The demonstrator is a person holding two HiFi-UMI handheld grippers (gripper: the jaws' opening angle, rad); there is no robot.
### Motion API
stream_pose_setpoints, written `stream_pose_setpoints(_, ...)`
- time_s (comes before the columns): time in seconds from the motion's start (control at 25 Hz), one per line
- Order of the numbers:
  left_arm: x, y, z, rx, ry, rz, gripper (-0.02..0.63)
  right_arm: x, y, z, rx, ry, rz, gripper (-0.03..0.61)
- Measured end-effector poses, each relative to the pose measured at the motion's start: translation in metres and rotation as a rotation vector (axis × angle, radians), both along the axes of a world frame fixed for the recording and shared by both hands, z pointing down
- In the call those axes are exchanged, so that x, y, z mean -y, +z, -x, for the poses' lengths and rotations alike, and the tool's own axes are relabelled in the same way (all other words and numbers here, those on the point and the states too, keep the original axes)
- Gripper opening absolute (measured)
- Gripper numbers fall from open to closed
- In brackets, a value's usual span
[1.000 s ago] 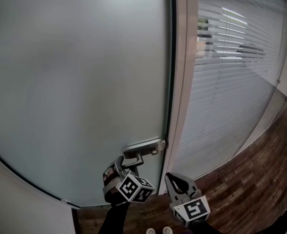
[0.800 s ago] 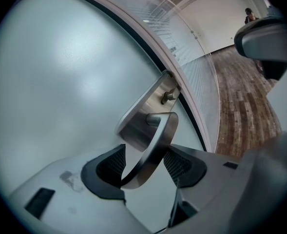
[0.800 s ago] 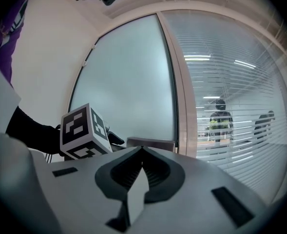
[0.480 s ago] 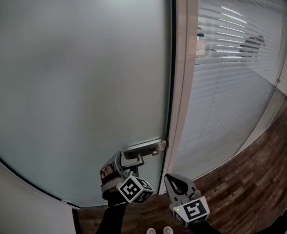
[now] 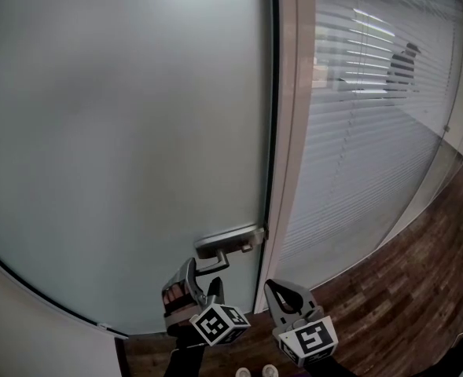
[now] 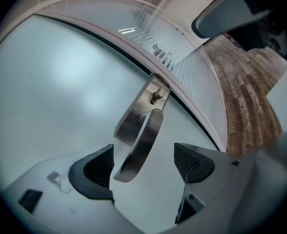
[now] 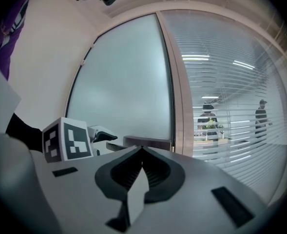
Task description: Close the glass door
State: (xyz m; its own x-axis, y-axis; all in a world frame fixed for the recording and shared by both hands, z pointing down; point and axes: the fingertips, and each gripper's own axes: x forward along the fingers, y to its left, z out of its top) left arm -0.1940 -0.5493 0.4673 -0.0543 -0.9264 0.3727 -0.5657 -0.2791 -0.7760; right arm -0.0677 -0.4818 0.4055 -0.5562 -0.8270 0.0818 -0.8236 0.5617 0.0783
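Right gripper [image 5: 277,289]: the 2 jaws are pressed together with nothing between them. It sits low, just beside the door frame [image 5: 290,148].

Left gripper [image 5: 201,277]: the jaws have just been opening and stand wide apart. The lever of the door handle [image 6: 142,140] lies between the 2 pads, nearer one of them and not clamped.

The handle is mounted at the right edge of the frosted glass door [image 5: 121,132], whose edge lies along the frame. Beyond the frame, slatted blinds [image 5: 365,116] cover a glass wall above wood flooring [image 5: 428,281].
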Motion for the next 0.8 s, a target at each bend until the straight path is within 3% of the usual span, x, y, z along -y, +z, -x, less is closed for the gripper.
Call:
stream_pose_setpoints(0.08,-0.016,-0.013,0.001,-0.075,-0.013,-0.066,0.360,0.000,0.001,0.000,-0.001,0.000,0.005,-0.008)
stream_pose_setpoints(0.16,-0.033,-0.026,-0.001,-0.199,-0.026,-0.135,0.360,0.001,0.001,0.001,-0.001,-0.003,0.007,-0.008)
stream_pose_setpoints(0.36,-0.059,-0.046,-0.012,-0.643,-0.040,-0.189,0.349,0.003,-0.008,0.006,0.015,-0.001,0.001,-0.008)
stream_pose_setpoints(0.48,-0.064,-0.055,-0.016,-0.851,-0.046,-0.211,0.243,0.002,-0.006,0.012,0.030,-0.027,0.005,-0.008)
stream_pose_setpoints(0.56,-0.065,-0.059,-0.017,-0.914,-0.061,-0.228,0.168,0.002,-0.007,0.014,0.044,-0.035,0.011,-0.008)
stream_pose_setpoints(0.64,-0.066,-0.062,-0.017,-0.933,-0.082,-0.243,0.005,0.001,-0.007,0.017,0.060,-0.040,0.019,-0.008)
stream_pose_setpoints(0.8,-0.063,-0.055,-0.019,-0.967,-0.126,-0.222,0.000,0.003,-0.012,0.018,0.064,-0.030,0.027,-0.008)
